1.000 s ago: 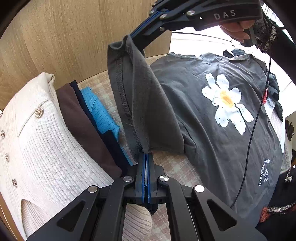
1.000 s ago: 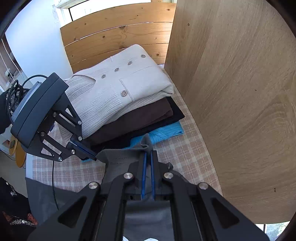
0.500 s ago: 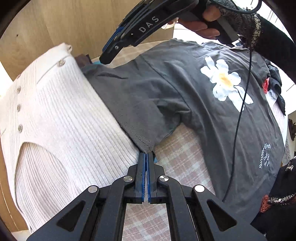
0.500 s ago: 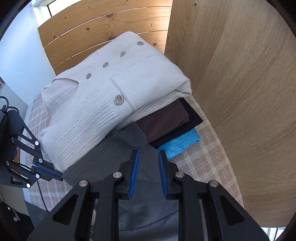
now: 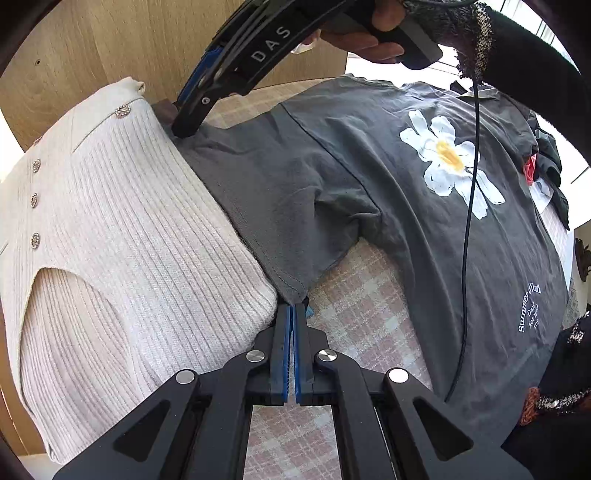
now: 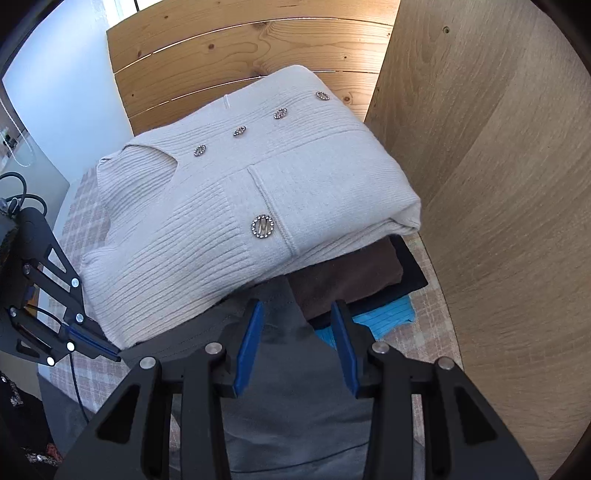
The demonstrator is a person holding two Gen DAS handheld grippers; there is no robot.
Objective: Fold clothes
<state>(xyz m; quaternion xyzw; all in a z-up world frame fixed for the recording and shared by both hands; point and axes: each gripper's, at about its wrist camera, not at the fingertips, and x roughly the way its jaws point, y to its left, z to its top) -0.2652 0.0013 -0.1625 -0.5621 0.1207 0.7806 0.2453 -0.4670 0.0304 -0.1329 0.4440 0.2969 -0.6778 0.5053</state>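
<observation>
1. I found my left gripper (image 5: 294, 314) clamped on the sleeve hem of the grey T-shirt (image 5: 424, 206).
2. My right gripper (image 6: 297, 325) had just been opening; the sleeve lay loose between its jaws, apparently released.
3. The shirt lay flat, its sleeve reaching toward the cream cardigan (image 6: 258, 192) stack, both grippers at that end.

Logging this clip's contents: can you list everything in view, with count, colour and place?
T-shirt: one, dark grey, daisy print, spread on the cloth, sleeve reaching the stack.
Cardigan: one, cream, atop the stack.
Folded clothes: three, brown, black, blue, under the cardigan.
Cloth: one, pink check, underneath everything.
Panels: light wood, behind and beside the stack.
Left gripper: shut on the sleeve hem.
Right gripper: just opening, sleeve lying loose between.
Hand: holds the right gripper.
</observation>
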